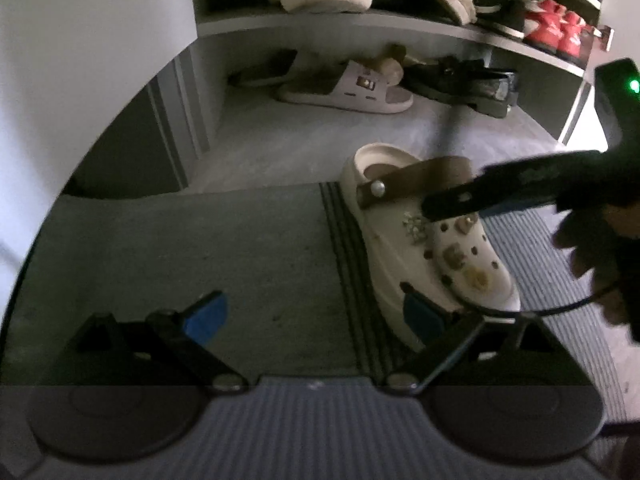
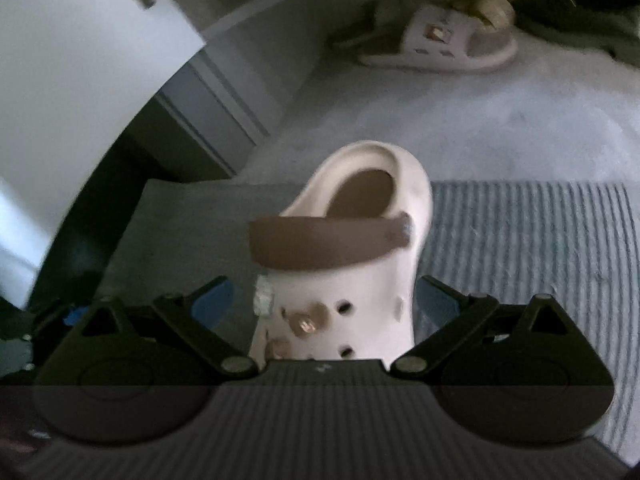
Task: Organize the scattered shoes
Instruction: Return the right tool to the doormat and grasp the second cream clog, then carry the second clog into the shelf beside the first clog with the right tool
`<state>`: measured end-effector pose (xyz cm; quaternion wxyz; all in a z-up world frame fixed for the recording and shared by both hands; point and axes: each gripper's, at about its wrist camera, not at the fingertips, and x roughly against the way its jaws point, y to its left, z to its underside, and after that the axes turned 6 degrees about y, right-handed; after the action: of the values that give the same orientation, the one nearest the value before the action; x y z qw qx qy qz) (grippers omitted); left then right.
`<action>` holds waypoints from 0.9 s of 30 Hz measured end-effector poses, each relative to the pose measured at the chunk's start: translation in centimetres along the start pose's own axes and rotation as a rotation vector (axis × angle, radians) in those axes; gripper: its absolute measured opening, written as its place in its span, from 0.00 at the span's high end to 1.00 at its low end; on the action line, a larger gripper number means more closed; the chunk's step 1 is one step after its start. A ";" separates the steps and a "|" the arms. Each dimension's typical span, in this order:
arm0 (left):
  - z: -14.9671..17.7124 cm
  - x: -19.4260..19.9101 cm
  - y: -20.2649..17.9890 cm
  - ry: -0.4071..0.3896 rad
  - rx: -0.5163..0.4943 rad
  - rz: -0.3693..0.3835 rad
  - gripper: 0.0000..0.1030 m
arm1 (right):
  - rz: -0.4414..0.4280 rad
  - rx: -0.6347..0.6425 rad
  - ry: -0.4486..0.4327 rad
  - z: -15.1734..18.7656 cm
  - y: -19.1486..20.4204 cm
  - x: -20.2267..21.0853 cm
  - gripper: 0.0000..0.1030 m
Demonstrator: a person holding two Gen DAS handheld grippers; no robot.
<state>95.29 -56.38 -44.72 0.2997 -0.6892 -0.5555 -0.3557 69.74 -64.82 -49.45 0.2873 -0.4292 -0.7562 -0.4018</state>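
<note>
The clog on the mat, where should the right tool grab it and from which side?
Grip the clog across its toe box, coming from above the toe end: the right tool is open and already straddles it there. The brown strap looks floppy, so the body seems the firmer hold.

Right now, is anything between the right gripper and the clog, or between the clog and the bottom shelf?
Nothing visible. The right gripper is open, straddling the clog. Bare floor leads to the bottom shelf, where a slide sandal sits further back.
</note>
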 end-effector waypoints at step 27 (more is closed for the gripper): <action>1.8 1.0 -0.8 -0.027 -0.068 -0.016 0.07 | -0.263 0.111 -0.254 -7.5 3.6 3.2 0.09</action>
<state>94.91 -54.18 -44.93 0.2657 -0.6992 -0.5527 -0.3674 72.15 -68.81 -41.81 0.1576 -0.3575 -0.8569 -0.3361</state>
